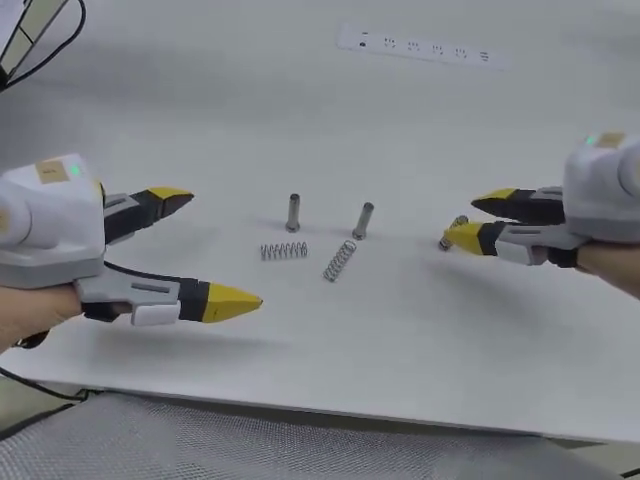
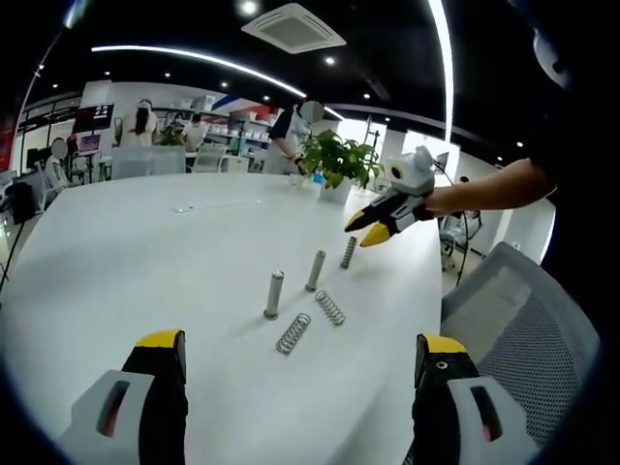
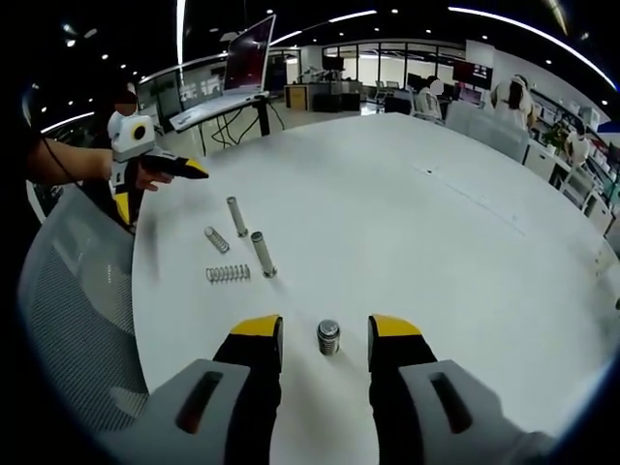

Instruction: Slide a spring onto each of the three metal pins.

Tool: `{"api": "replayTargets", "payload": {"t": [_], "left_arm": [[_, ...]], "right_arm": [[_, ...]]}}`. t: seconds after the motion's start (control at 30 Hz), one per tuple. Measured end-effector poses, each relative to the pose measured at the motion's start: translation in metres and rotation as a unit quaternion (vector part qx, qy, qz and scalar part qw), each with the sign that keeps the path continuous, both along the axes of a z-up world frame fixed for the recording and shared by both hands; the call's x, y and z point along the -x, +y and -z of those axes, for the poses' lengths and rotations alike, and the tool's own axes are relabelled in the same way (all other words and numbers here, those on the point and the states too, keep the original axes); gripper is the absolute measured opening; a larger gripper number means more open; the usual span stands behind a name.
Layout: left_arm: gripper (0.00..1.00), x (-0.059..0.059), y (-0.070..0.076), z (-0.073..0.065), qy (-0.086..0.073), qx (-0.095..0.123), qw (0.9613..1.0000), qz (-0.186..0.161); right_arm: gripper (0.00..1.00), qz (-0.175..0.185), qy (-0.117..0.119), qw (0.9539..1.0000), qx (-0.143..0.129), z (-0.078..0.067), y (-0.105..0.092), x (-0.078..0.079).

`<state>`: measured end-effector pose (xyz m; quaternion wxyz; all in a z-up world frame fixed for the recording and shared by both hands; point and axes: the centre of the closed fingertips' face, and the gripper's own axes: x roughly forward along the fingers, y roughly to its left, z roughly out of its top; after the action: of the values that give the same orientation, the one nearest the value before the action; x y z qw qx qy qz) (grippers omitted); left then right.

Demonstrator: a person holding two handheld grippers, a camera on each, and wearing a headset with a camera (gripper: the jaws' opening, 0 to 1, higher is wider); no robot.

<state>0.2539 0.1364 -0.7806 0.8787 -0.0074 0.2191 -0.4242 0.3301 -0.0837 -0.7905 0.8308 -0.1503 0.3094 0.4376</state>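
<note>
Two bare metal pins (image 1: 293, 212) (image 1: 363, 220) stand upright mid-table. Two loose springs (image 1: 284, 250) (image 1: 339, 261) lie just in front of them. A third pin (image 3: 328, 337) wears a spring and stands between the jaws of my right gripper (image 3: 325, 325), which is open and not touching it. In the head view that pin (image 1: 457, 226) peeks out beside the right gripper (image 1: 471, 220). My left gripper (image 1: 205, 247) hangs wide open to the left of the pins, holding nothing; its own view shows the pins (image 2: 274, 294) (image 2: 316, 270) and springs (image 2: 293, 332) (image 2: 330, 307) ahead.
A white power strip (image 1: 415, 45) lies at the far side of the white table (image 1: 400, 340). A grey mesh chair (image 1: 200, 440) sits at the near edge. A black cable (image 1: 50, 45) runs at the top left. People and desks stand far behind.
</note>
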Motion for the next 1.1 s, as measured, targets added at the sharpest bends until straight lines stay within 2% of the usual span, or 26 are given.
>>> {"api": "replayTargets", "payload": {"t": [0.77,0.97,1.1], "left_arm": [[0.95,0.001,0.004,-0.002,0.003,0.0,1.0,-0.005],[0.95,0.001,0.003,-0.003,0.002,0.001,1.0,-0.004],[0.95,0.001,0.003,-0.004,0.001,0.001,1.0,-0.005]], "right_arm": [[0.34,0.016,-0.019,0.999,-0.038,-0.041,0.008,0.013],[0.33,-0.009,-0.036,0.9984,-0.042,-0.056,0.022,0.022],[0.33,-0.045,-0.054,0.9972,-0.027,-0.063,0.033,0.032]]}}
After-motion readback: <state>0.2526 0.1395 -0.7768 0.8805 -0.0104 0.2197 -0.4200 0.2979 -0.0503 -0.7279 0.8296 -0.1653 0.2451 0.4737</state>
